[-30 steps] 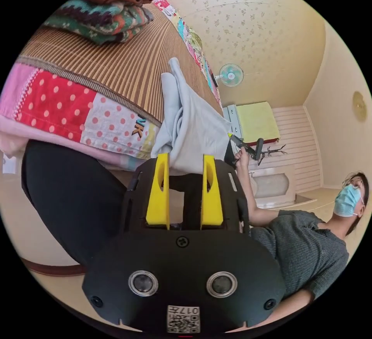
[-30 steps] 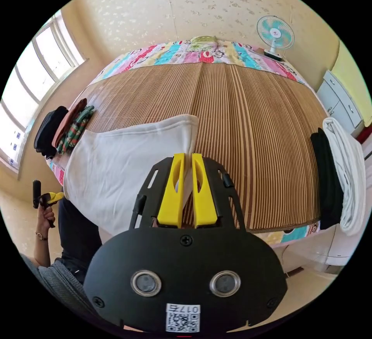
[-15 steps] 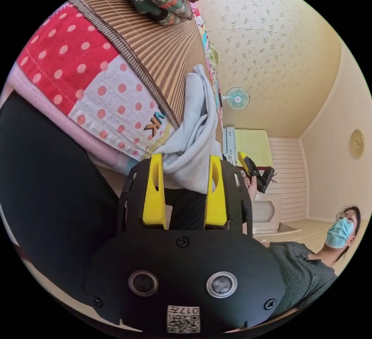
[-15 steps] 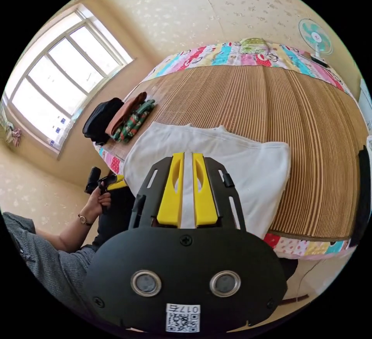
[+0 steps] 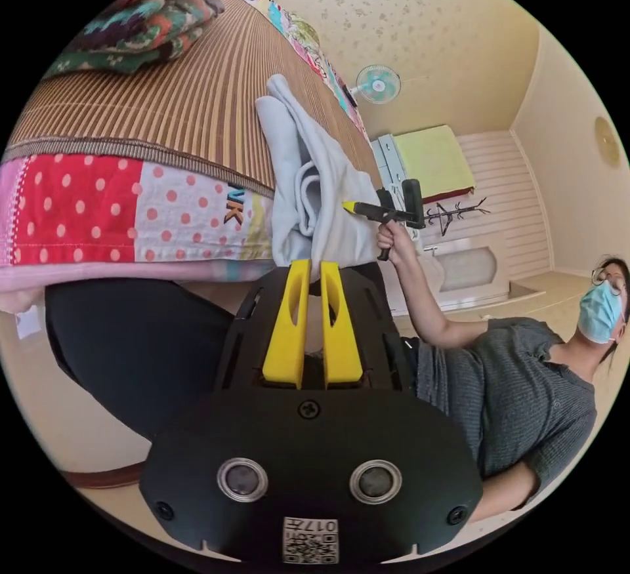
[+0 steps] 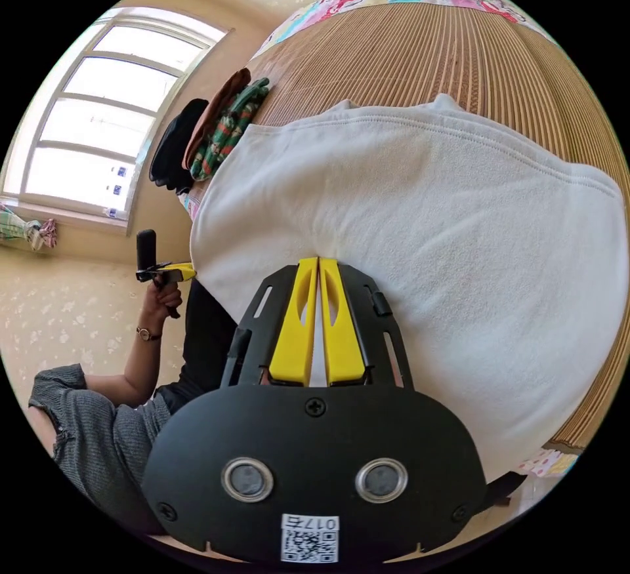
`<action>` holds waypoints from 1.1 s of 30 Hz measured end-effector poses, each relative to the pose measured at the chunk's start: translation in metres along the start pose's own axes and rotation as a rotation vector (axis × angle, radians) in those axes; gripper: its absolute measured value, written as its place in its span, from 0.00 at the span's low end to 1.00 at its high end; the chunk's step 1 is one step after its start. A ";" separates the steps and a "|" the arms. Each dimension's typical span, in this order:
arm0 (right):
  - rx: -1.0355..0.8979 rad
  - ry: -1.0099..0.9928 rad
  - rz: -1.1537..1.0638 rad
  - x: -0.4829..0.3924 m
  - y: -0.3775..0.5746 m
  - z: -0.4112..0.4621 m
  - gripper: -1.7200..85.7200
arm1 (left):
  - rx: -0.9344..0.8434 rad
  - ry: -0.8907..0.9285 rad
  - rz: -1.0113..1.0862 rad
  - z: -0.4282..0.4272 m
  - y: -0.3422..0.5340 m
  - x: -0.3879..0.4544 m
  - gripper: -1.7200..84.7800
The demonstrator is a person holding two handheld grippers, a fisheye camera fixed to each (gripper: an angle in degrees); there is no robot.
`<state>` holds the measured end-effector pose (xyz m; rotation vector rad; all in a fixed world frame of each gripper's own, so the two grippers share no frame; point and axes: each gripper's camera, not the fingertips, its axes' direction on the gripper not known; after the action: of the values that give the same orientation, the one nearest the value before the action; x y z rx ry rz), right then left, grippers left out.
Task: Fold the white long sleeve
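Both my grippers grip white long sleeve (image 6: pixel 420 220) | left gripper (image 5: pixel 314 266) pinches hem, seemingly | right gripper (image 6: pixel 318 262) clamps fabric | on striped mat (image 5: pixel 164 88)

place: home bedroom | showing it: bed (image 5: pixel 164 108) lying beyond the jaws under a slatted mat, patchwork quilt (image 5: pixel 131 206), standing fan (image 5: pixel 377 84), window (image 6: pixel 98 141) letting daylight in

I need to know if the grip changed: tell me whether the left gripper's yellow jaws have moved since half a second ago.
Yes. The left gripper stood wide open against its black body then; its yellow jaws are now nearly together on the white long sleeve.
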<state>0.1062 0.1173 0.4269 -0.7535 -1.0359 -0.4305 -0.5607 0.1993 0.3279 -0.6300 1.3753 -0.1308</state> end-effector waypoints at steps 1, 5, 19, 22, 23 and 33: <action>-0.004 0.029 -0.013 -0.005 0.000 0.000 0.03 | 0.054 0.059 -0.049 0.003 0.006 -0.009 0.11; -0.021 0.112 -0.049 -0.019 0.001 0.001 0.03 | 0.080 0.131 -0.144 0.035 0.019 -0.026 0.30; -0.013 -0.062 -0.182 -0.132 -0.024 -0.060 0.21 | 0.099 -0.167 0.147 0.116 0.011 0.089 0.10; -0.218 0.019 -0.259 -0.172 -0.060 -0.042 0.28 | 0.104 -0.310 0.282 0.150 0.009 0.144 0.10; -0.282 0.096 -0.281 -0.188 -0.071 -0.033 0.29 | 0.103 -0.342 0.309 0.159 0.008 0.154 0.10; -0.266 0.330 -0.346 -0.184 -0.063 -0.086 0.14 | 0.138 -0.242 0.458 0.206 0.022 0.180 0.13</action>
<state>0.0332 0.0075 0.2603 -0.7073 -0.8038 -0.9725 -0.3348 0.2073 0.1724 -0.1969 1.2308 0.2113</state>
